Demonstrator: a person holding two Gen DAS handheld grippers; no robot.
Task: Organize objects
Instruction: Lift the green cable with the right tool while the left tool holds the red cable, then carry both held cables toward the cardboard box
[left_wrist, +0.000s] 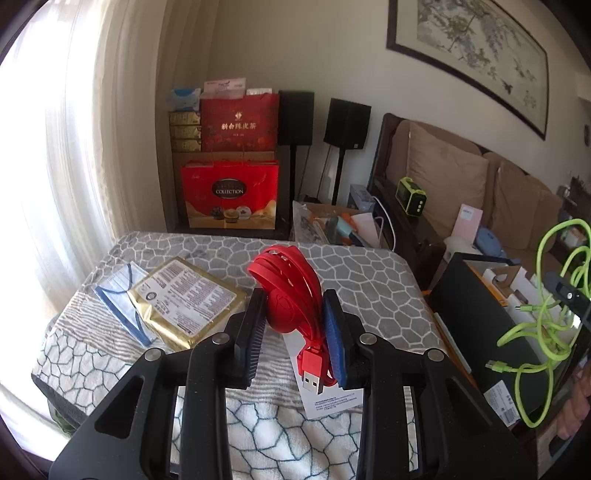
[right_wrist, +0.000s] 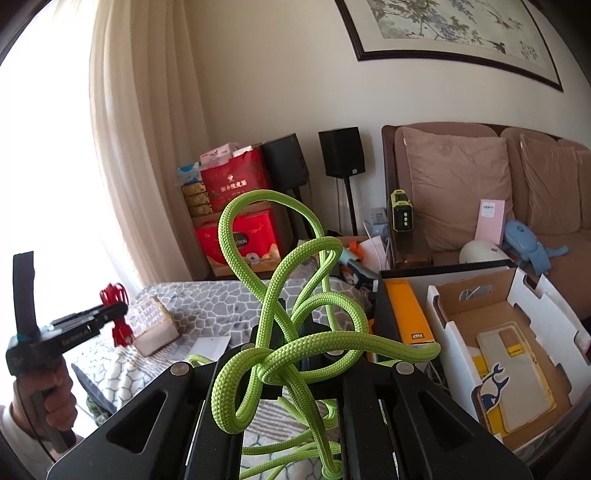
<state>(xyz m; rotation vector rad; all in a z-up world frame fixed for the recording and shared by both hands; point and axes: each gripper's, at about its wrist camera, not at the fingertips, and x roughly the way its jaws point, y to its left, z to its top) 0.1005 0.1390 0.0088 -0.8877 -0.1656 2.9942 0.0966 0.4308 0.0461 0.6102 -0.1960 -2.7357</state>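
My left gripper is shut on a coiled red flat USB cable, lifted a little above the patterned table cover; the red plug hangs by the right pad. From the right wrist view that gripper shows at the left with the red cable in it. My right gripper is shut on a tangled green braided cable, whose loops hide the fingertips. The same green cable hangs at the right edge of the left wrist view, over the box.
A gold foil packet and a blue mask pack lie on the table's left. A white card lies under the left gripper. An open cardboard box with a phone case stands to the right. A sofa and red gift bags stand behind.
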